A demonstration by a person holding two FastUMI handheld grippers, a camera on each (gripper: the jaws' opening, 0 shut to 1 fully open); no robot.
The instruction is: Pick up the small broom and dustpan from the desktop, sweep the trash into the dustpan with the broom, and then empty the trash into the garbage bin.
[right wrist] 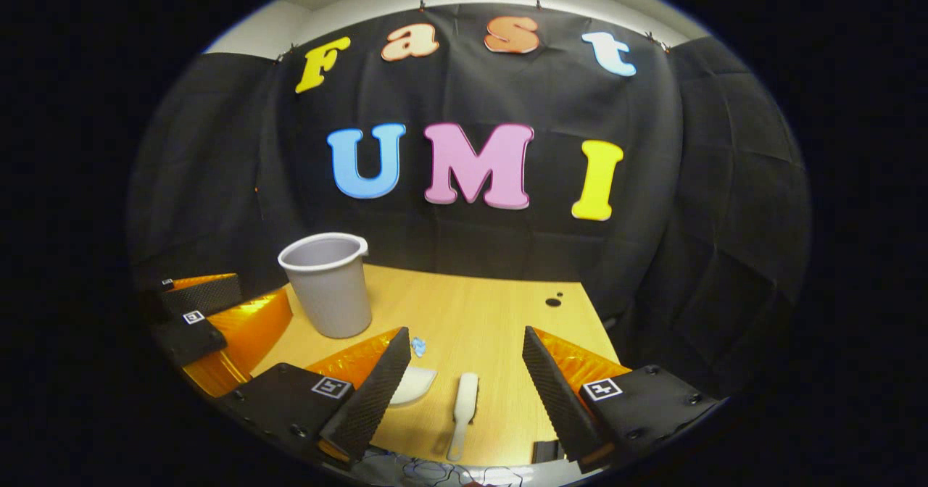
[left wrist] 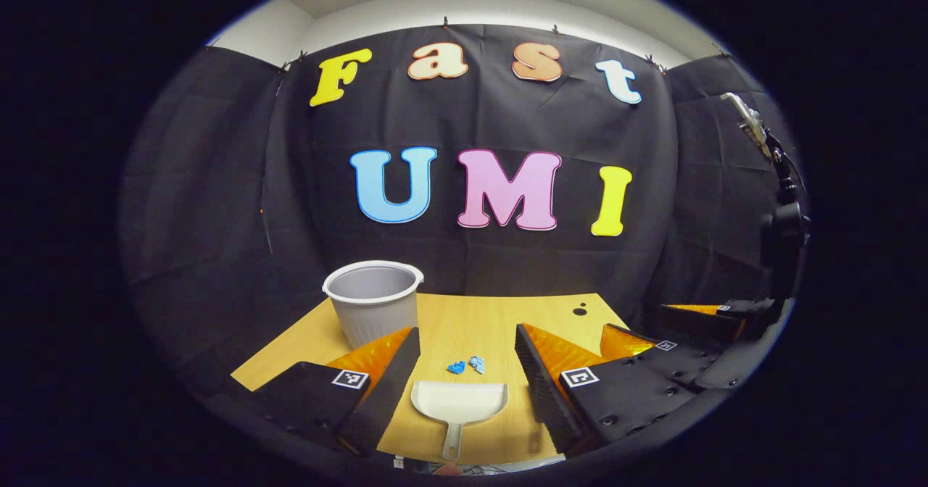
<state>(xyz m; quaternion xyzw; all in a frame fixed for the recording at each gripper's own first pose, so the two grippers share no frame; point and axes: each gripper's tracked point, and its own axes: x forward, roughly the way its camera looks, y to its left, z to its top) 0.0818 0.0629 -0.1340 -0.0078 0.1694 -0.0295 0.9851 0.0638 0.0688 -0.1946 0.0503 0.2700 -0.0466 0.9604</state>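
Lying flat on the desk (left wrist: 500, 313), the dustpan (left wrist: 460, 402) sits between the spread, empty fingers of the left gripper (left wrist: 464, 385), with blue trash (left wrist: 465, 364) just beyond it and the bin (left wrist: 373, 300) farther back left. The right gripper (right wrist: 464, 385) is also spread and empty, the broom (right wrist: 464, 407) lying between its fingers beside the dustpan.

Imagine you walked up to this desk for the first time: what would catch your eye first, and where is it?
The pale grey plastic garbage bin stands upright at the far left of the yellow wooden desktop. Nearer, small blue crumpled scraps of trash lie just beyond the white plastic dustpan, which rests flat between the open left gripper. In the right gripper view, the small white broom lies between the open right gripper.
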